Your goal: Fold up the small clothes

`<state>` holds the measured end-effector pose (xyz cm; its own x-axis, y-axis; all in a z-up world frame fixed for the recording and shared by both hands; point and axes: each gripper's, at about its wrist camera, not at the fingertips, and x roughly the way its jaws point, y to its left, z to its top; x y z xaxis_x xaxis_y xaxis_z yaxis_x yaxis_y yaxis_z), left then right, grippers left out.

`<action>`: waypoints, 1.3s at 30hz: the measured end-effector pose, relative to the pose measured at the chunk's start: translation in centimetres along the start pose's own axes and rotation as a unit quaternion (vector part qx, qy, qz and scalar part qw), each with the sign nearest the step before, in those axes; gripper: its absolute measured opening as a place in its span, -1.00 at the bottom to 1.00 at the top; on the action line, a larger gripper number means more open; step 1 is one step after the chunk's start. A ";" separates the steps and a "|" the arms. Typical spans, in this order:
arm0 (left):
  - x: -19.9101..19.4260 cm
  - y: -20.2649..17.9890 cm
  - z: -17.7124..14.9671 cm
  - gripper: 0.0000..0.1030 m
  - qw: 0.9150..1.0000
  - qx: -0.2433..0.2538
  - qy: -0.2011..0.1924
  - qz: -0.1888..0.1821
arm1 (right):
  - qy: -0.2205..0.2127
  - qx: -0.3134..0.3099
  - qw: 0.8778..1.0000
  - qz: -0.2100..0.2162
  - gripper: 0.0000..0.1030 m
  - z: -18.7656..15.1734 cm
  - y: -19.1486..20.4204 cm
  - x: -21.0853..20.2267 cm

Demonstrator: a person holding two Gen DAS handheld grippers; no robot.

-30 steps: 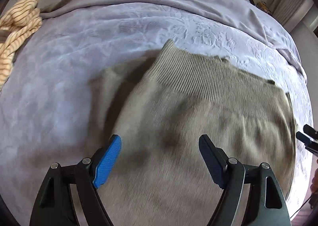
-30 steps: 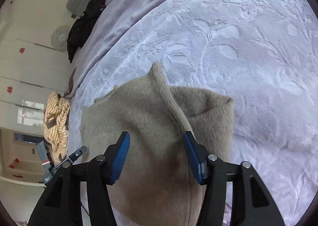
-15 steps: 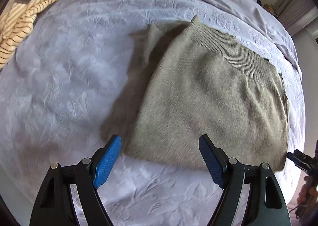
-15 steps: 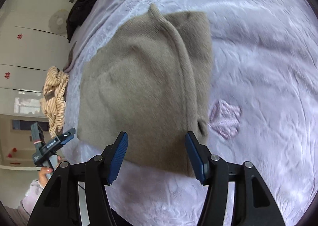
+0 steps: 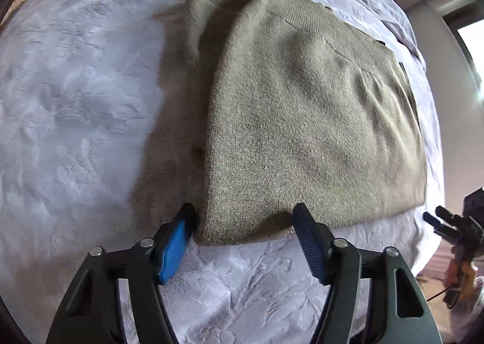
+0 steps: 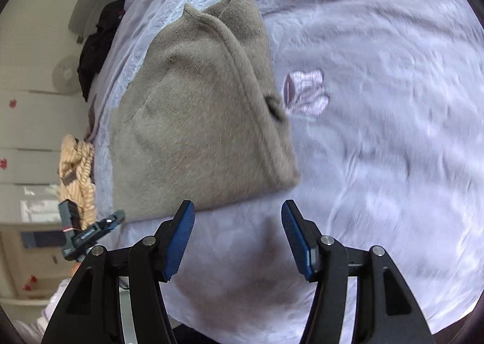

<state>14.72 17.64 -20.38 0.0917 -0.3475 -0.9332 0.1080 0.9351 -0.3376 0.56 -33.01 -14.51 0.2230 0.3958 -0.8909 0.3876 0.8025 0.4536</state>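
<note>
Folded grey-brown knit garment (image 5: 302, 108) lies flat on the lavender bedspread (image 5: 75, 86), its near corner between the wide-spread fingers of the left gripper (image 5: 245, 220), which grips nothing. Only the right wrist view shows the embroidered flower (image 6: 305, 93) just beside the garment, the striped beige cloth (image 6: 75, 168) and the dark clothes (image 6: 99, 41) at the bed's far edge. The right gripper (image 6: 239, 214) hovers near the garment's edge, spread wide and empty.
</note>
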 end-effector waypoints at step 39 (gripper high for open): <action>-2.6 1.0 -5.5 0.47 0.996 -0.016 -0.019 0.084 | 0.023 0.016 0.998 -0.062 -0.78 -1.1 3.3 3.4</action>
<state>9.10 19.83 -18.97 0.1426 -0.1870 -0.9719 0.0574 0.9819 -0.1805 1.58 -28.56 -16.04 0.1300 0.3143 -0.9404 0.4386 0.8324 0.3388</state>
